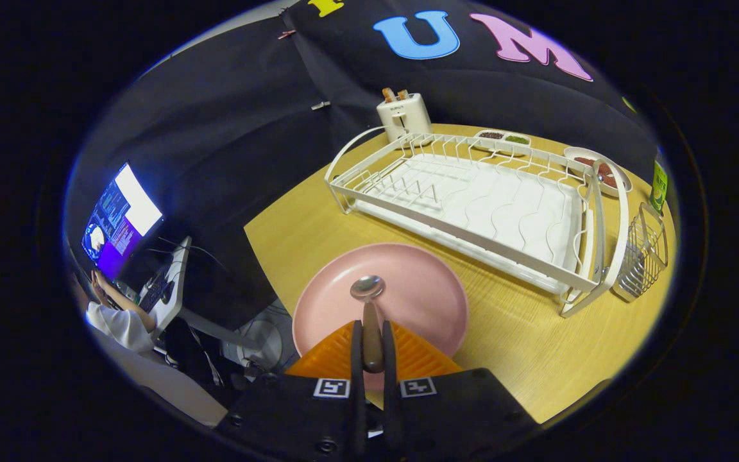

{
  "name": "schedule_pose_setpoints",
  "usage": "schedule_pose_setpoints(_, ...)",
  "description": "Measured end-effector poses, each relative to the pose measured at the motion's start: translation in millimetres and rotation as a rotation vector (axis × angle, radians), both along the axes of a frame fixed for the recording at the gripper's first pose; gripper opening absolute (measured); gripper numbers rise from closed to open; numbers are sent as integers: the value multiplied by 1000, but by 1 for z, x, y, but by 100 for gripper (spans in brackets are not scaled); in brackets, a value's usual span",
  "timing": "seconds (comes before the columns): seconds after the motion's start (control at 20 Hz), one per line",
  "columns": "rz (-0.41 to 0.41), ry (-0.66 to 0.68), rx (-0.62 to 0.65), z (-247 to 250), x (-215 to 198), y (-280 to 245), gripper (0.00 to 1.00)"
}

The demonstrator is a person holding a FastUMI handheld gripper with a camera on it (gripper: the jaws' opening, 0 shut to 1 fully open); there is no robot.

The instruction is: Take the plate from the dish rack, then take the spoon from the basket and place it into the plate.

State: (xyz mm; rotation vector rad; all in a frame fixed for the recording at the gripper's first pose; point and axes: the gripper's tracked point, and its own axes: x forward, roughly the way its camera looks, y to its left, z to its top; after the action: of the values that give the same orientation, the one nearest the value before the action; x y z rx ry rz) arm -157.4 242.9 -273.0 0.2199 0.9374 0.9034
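Note:
A pink plate (408, 292) lies flat on the wooden table (523, 346), just ahead of my fingers. My gripper (373, 343) is shut on the spoon (369, 301) by its brown handle, and both orange fingers (337, 353) press on it. The spoon's metal bowl reaches forward over the middle of the plate. Whether the bowl touches the plate, I cannot tell. Beyond the plate stands the white dish rack (472, 199) with nothing in it. A wire basket (642, 256) hangs at the rack's right end.
A white toaster (403, 115) stands behind the rack. Small dishes of food (504, 138) and a plate of food (600, 170) sit at the back right, next to a green bottle (658, 186). A person (119, 317) sits at a monitor (119, 221) beyond the table's left edge.

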Motion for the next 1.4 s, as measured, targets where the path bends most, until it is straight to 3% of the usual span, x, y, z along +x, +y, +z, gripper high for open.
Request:
schedule_pose_setpoints(0.5, -3, 24, -86, -31, 2, -20, 24)
schedule_pose_setpoints(0.65, -26, 20, -91, -27, 7, -25, 42)
schedule_pose_setpoints(0.8, -41, 6, -95, -17, 6, -31, 54)
schedule_pose_setpoints(0.85, -50, -3, -95, -12, 8, -33, 63)
schedule_pose_setpoints(1.0, -77, -35, -97, 6, 12, -38, 72)
schedule_pose_setpoints(1.05, -92, -46, -98, 13, 16, -41, 86)
schedule_pose_setpoints(1.1, -111, -55, -89, 22, 19, -43, 92)
schedule_pose_setpoints(1.4, -284, -165, -57, 91, 68, -73, 97)
